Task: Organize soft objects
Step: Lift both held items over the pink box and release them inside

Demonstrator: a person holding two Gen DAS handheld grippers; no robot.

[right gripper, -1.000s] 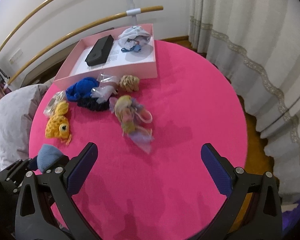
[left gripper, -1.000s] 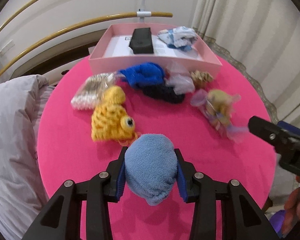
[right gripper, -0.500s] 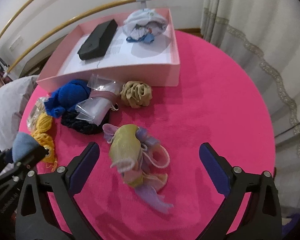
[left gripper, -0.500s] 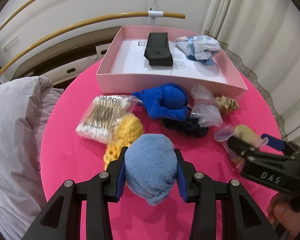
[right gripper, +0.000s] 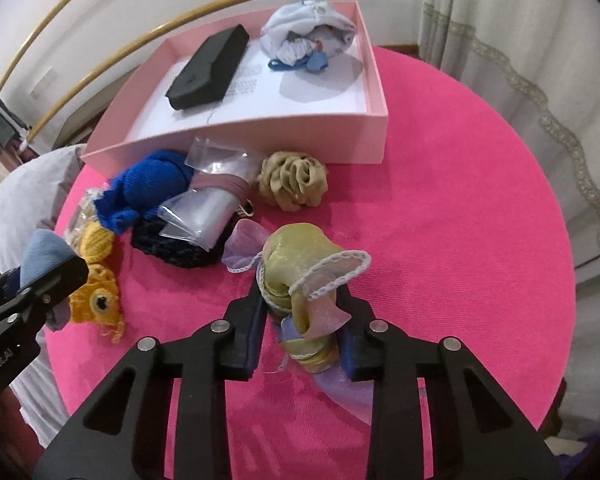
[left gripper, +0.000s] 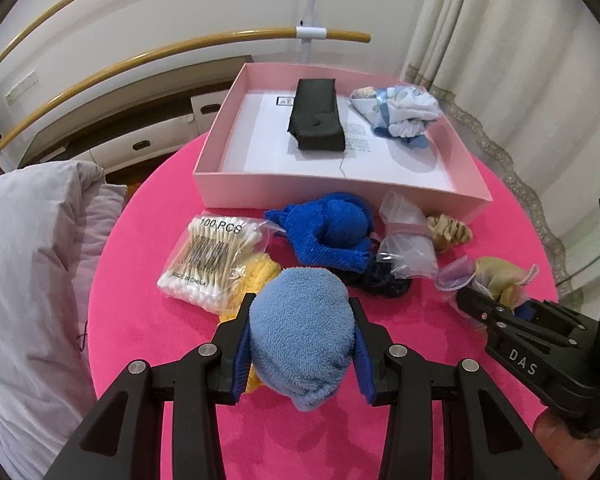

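Left gripper is clamping the light-blue towel roll; right gripper is closing on the gauzy scrunchie, needing a centred, firm pinch before lifting.

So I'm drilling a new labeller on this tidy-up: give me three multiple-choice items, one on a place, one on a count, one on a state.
1. Where is the black case?
A in the pink box
B on the cloth
C on the pillow

2. How many things lie in the pink box?
A one
B two
C four

3. What is between the left hand-held gripper's pads?
A nothing
B cotton swabs
C a light blue towel roll

Answers:
1 A, it lies on the box floor.
2 B, the case and a pale bundle.
3 C, the pads press its sides.
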